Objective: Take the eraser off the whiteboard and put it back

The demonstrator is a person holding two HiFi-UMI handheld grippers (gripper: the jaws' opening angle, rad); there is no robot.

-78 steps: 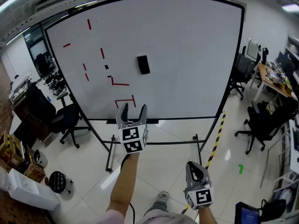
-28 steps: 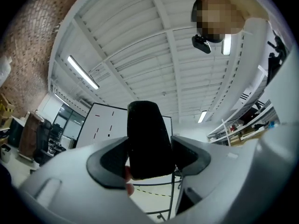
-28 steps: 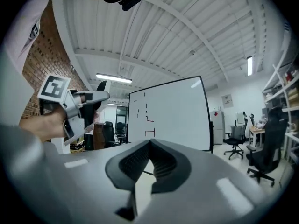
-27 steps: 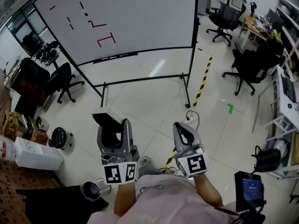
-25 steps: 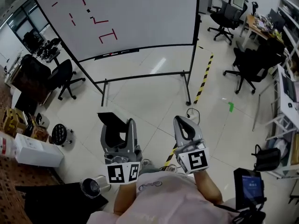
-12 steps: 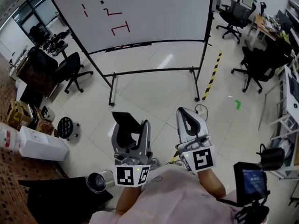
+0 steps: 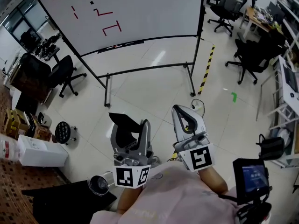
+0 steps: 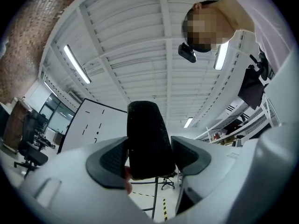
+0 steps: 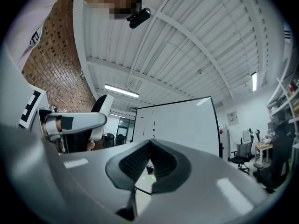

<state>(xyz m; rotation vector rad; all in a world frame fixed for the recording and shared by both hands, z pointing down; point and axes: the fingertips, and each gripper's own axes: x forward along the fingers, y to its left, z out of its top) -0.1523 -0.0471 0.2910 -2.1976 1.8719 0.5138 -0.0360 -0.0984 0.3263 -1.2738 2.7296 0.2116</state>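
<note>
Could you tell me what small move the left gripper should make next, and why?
Probably carry the left gripper up and forward toward the whiteboard. Its jaws are clamped on the black eraser, but the board stands well across the floor from here, so the eraser likely cannot be put back until it is brought closer.

bright ceiling strip lights, strong fisheye edge distortion.

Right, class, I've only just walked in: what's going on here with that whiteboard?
A person stands back from the whiteboard, a hand-held gripper in each hand. The left hand-held gripper is clamped on the black eraser, so it is off the board and not yet put back. The right hand-held gripper is shut and empty.
</note>
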